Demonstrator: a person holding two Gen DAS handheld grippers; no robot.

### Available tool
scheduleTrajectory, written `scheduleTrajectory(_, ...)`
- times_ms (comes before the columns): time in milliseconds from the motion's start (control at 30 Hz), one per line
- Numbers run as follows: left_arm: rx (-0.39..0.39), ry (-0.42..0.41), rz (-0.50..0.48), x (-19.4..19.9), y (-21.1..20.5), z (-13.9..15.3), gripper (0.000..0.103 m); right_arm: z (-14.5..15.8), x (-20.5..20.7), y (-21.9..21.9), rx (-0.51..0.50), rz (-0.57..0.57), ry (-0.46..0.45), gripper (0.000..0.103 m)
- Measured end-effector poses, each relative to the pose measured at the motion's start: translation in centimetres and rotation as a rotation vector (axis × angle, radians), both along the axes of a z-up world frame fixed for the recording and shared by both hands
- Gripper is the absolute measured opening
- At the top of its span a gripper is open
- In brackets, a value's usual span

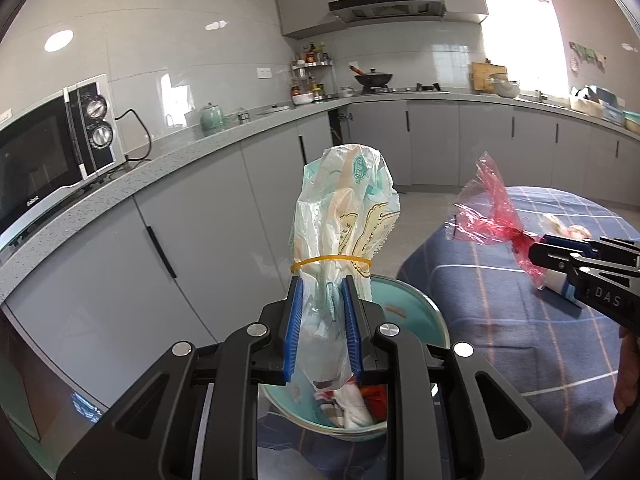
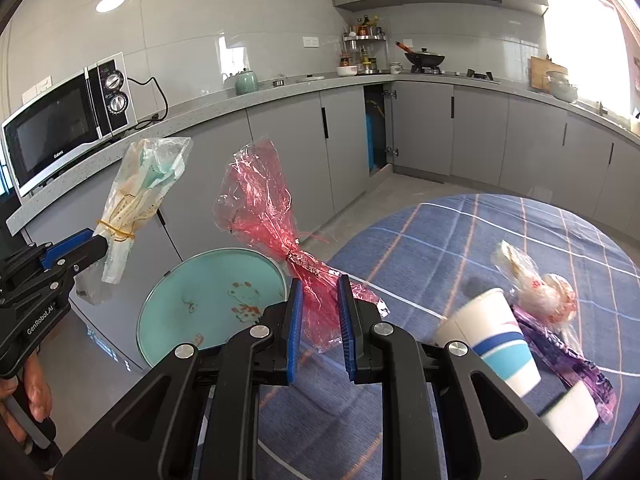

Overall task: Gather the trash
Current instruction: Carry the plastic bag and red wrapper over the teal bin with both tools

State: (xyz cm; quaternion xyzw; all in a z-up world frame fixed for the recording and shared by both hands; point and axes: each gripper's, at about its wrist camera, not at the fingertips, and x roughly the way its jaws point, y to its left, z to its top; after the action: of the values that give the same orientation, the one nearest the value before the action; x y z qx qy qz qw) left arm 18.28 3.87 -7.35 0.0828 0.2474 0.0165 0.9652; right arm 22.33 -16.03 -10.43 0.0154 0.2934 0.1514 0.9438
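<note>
left gripper: blue pads clamped on a pale green-and-cream plastic bag bound by a yellow rubber band, held above the teal trash bin.
right gripper: clamped on a crumpled red cellophane wrapper, held above the near edge of the blue plaid tablecloth, just right of the bin.
left wrist view only: bin interior, with white and red scraps inside.
right wrist view only: bin's swing lid; on the cloth, right, a tipped paper cup, purple wrapper, tied clear bag.
surroundings: grey cabinets far behind, open floor between; microwave far left.
</note>
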Motion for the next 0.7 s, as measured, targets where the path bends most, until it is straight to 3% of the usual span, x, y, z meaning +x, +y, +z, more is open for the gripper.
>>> scheduleTrajectory(700,0.031,0.004,0.085,1.5,2.8,-0.3,0.021,-0.5,2.6,4.4,-0.016,0.06,0.017,0.018)
